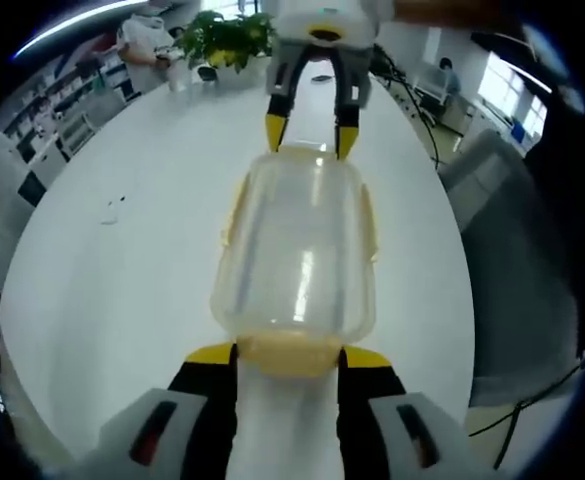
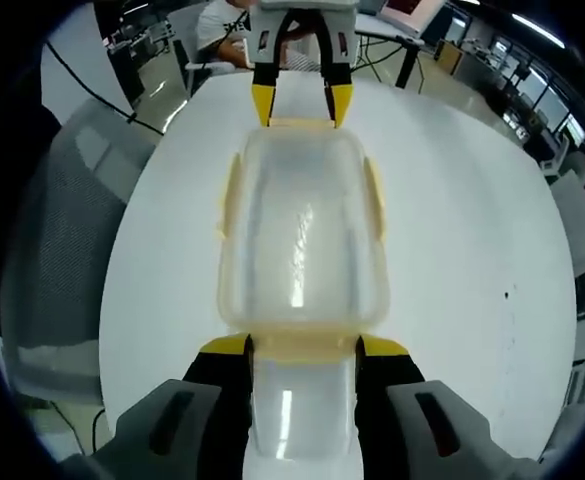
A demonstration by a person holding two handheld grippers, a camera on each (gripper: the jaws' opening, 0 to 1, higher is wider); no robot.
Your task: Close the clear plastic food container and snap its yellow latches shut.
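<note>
We've got the clear container [image 1: 297, 262] lid-on, lying mid white table [image 1: 142, 260], btwn both grippers. Left gripper [image 1: 289, 356] straddles the near-end yellow latch [image 1: 287, 352], jaws spread w/ tips just beside it; can't tell if touching. Right gripper [image 2: 303, 348] does likewise at the opposite end's latch [image 2: 303, 346], jaws apart. Side latches [image 2: 230, 195] lie flat.
</note>
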